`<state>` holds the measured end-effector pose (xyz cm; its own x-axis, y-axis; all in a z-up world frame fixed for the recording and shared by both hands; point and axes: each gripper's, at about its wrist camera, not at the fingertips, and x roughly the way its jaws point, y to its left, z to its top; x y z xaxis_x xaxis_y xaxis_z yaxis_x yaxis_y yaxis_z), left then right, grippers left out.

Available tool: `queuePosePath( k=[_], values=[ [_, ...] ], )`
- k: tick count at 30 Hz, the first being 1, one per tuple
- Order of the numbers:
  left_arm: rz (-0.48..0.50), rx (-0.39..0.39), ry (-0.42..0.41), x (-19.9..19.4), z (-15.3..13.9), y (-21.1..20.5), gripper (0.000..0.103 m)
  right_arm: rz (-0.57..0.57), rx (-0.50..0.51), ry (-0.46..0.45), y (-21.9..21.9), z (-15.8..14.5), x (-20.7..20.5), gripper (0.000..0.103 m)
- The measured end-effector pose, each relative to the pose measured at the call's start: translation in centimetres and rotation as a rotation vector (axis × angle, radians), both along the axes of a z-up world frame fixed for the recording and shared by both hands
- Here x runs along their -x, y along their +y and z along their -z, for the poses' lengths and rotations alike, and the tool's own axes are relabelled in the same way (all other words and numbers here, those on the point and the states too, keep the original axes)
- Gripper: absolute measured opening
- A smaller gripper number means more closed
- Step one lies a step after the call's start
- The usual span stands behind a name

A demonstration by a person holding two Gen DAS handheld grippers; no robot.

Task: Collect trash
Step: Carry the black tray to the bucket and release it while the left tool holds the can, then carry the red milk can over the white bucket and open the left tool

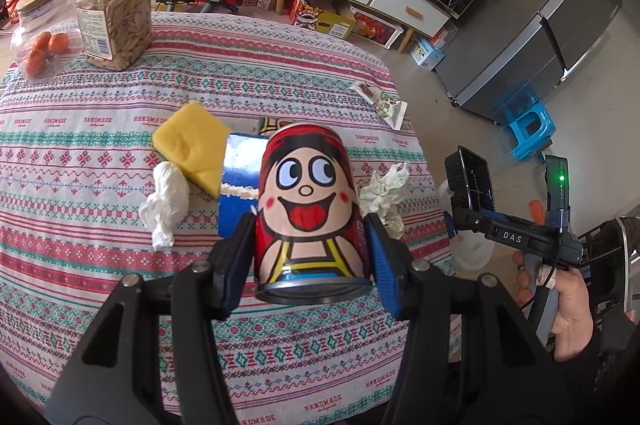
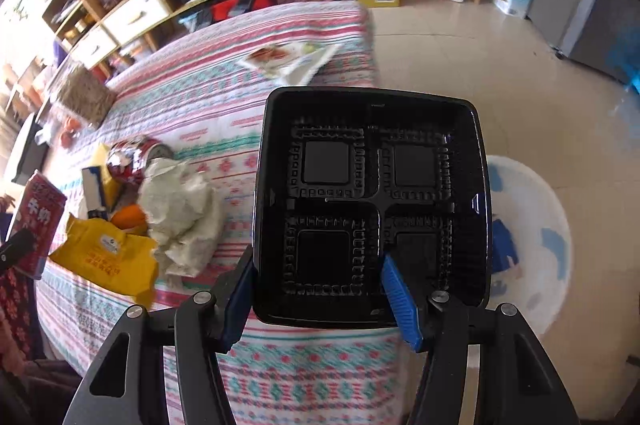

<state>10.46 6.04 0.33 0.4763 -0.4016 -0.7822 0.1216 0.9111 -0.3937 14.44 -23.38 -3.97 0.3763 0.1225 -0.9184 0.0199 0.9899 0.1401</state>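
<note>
My left gripper (image 1: pixel 310 249) is shut on a red cartoon-face can (image 1: pixel 308 209) and holds it above the patterned tablecloth (image 1: pixel 80 153). My right gripper (image 2: pixel 320 289) is shut on the wall of a black four-compartment plastic tray (image 2: pixel 368 201), held past the table's right edge over a white bin (image 2: pixel 528 233). That tray also shows in the left wrist view (image 1: pixel 470 185). On the cloth lie crumpled tissues (image 1: pixel 166 201) (image 1: pixel 384 193), a yellow sponge (image 1: pixel 192 145), a blue carton (image 1: pixel 240 181) and a snack wrapper (image 1: pixel 382 101).
A jar of seeds (image 1: pixel 114 9) and a jar of small oranges (image 1: pixel 38 25) stand at the table's far left. A yellow wrapper (image 2: pixel 104 257) and another crushed can (image 2: pixel 132 157) lie near the tissue. A fridge (image 1: pixel 552 5) and a blue stool (image 1: pixel 528 125) stand on the floor to the right.
</note>
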Motion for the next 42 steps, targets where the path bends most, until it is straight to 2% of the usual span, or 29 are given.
queuePosePath(
  k=[11, 14, 17, 20, 28, 35, 42],
  values=[
    [0.113, 0.005, -0.013, -0.6, -0.2, -6.7, 0.055, 0.136, 0.004, 0.031, -7.1, 0.9, 1.4, 0.062],
    [0.147, 0.001, -0.009, -0.8, 0.1, -8.3, 0.055, 0.159, -0.021, 0.028, -8.5, 1.4, 1.5, 0.063],
    [0.172, -0.003, -0.009, -1.0, 0.4, -10.0, 0.055, 0.186, -0.092, 0.031, -9.5, 2.2, 1.4, 0.066],
    [0.191, -0.016, -0.007, -1.0, 1.0, -11.5, 0.055, 0.200, -0.114, 0.037, -10.1, 2.2, 1.7, 0.075],
    [0.284, -0.032, 0.007, -1.3, 2.5, -17.5, 0.055, 0.226, -0.081, 0.017, -12.6, 0.7, 5.6, 0.077],
    [0.383, -0.050, -0.001, -1.4, 3.4, -23.1, 0.055, 0.267, -0.013, 0.020, -16.2, 0.8, 9.3, 0.078],
    [0.416, -0.041, 0.012, -2.0, 4.8, -27.2, 0.056, 0.331, -0.007, 0.025, -19.8, 1.0, 12.0, 0.078]
  ],
)
